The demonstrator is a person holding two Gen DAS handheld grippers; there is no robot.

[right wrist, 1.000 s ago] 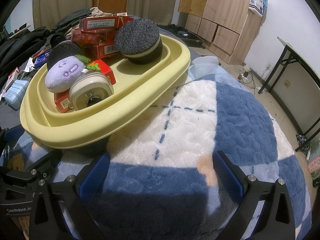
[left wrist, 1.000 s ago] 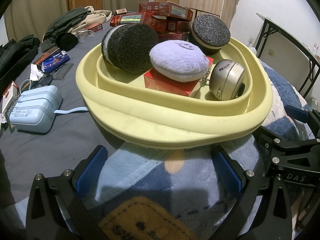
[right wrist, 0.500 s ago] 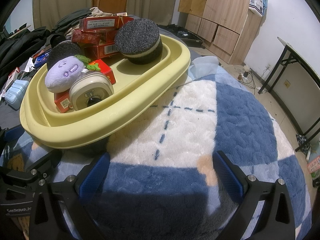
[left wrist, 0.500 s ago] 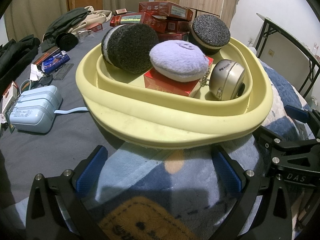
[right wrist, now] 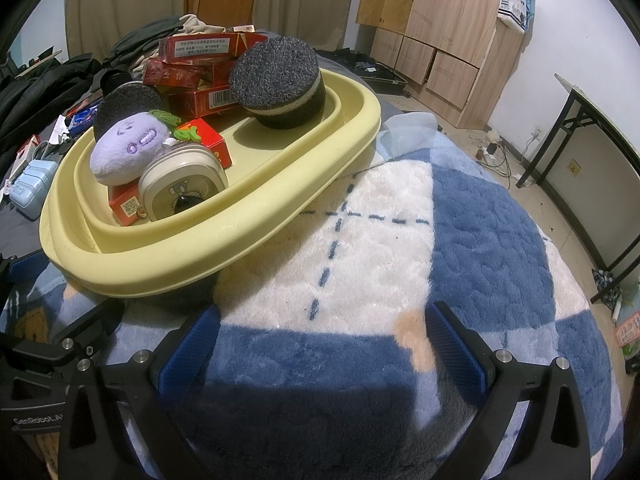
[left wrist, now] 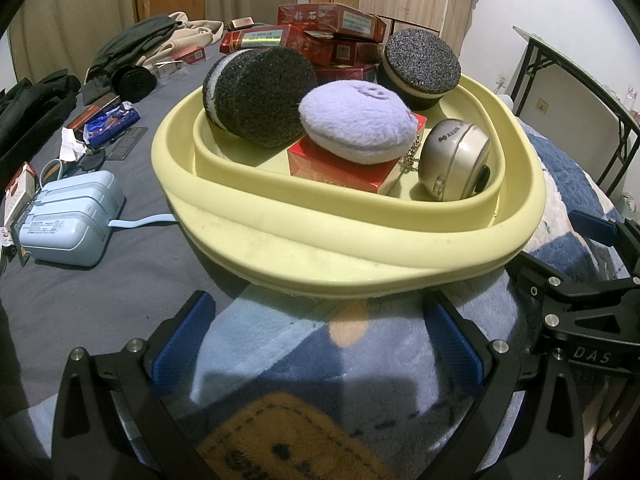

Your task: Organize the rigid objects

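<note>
Both grippers are just parked low, side by side; left gripper [left wrist: 320, 340] has its blue-padded fingers [left wrist: 180, 340] spread wide with nothing between them; right gripper [right wrist: 320, 344] is the same deal, jaws wide apart and holding nothing, pads [right wrist: 456, 344] showing clean; each one peeks into the other's view, the right at the left camera's right edge, the left at the right camera's lower left corner.

A bed [left wrist: 100, 280] carries a plaid blanket [right wrist: 480, 240], yellow basin [left wrist: 360, 256], blue charger [left wrist: 72, 216] and clothes [left wrist: 132, 44].
</note>
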